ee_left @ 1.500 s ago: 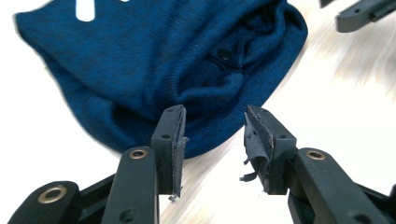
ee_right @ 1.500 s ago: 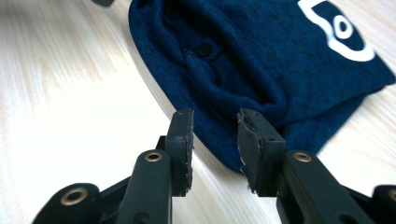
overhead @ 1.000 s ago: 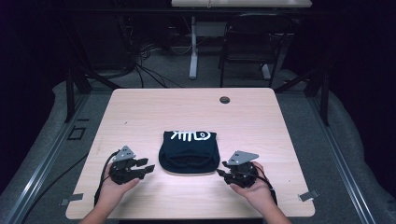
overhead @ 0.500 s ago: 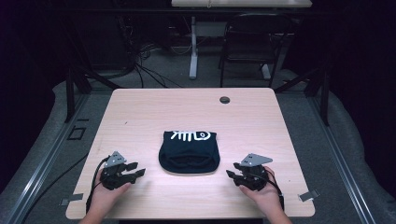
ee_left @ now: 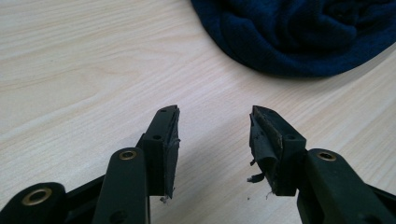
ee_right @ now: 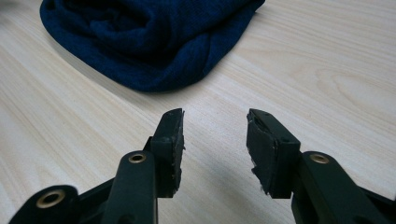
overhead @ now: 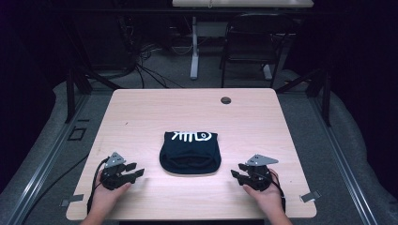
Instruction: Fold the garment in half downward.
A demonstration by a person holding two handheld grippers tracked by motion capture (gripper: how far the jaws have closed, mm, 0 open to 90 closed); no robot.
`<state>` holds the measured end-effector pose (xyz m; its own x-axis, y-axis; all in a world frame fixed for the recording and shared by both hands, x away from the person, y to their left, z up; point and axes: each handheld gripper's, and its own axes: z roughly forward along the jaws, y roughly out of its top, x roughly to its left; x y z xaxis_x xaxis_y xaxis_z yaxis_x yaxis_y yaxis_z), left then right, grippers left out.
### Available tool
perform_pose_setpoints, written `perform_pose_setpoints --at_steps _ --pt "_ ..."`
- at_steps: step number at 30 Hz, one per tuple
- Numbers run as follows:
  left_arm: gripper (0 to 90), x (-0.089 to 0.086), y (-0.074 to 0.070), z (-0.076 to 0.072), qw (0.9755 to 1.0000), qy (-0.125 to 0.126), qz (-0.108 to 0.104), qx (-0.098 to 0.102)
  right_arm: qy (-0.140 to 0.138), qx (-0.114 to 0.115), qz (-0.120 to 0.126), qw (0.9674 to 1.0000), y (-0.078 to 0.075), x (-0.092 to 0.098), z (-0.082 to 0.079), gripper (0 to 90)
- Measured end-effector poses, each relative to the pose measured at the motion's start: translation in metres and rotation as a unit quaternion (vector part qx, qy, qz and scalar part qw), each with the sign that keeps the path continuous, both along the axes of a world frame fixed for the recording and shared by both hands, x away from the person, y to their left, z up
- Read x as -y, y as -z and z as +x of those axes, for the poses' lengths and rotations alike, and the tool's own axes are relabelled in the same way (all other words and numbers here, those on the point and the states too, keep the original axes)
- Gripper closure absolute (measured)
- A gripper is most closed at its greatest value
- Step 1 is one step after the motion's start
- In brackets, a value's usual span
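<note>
Tabletop first: one pale wood-grain laminate table (overhead: pixel 141 117) carries everything, with a single small dark round grommet (overhead: pixel 225 100) near its far edge, right of centre. One folded dark navy knitted garment with a white printed design (overhead: pixel 190 152) lies a little nearer the near edge than the far one, midway between the left and right edges; the print sits on its far side and a rolled, rounded fold faces the person. It looks soft, light and limp, so it will likely sag and unfold when lifted from one spot; the knit should give good purchase and nothing about it seems fragile. A sensible hold would be the thick rolled fold at its near left and near right corners, one side for each tool, pinching several layers together so that it lifts as a bundle. Two black two-jaw grippers flank it near the near edge, each held in a hand. The left gripper (ee_left: pixel 214 140) sits apart from the cloth with its jaws spread wide and nothing between them. The right gripper (ee_right: pixel 214 140) is likewise parted and empty, near the garment's edge without touching it.
</note>
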<state>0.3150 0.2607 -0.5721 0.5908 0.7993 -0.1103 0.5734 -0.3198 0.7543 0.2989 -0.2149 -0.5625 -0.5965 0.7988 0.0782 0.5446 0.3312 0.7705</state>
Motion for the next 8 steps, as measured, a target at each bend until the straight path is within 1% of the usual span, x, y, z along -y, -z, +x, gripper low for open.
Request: perform_pose_setpoints --at_steps 4,6,8 --pt "52.6 0.0004 0.001 0.001 1.0 0.0 0.005 0.001 0.003 0.003 0.001 1.0 0.001 -0.0019 0.0002 55.5" --pt "52.4 0.0016 0.0011 0.001 1.0 0.0 0.004 0.0 -0.001 0.002 -0.006 1.0 0.0011 -0.0017 0.0008 55.0" --pt "52.3 0.0024 0.0009 0.0014 1.0 0.004 0.008 0.002 -0.001 0.001 -0.003 1.0 0.0025 -0.0018 0.0011 54.7"
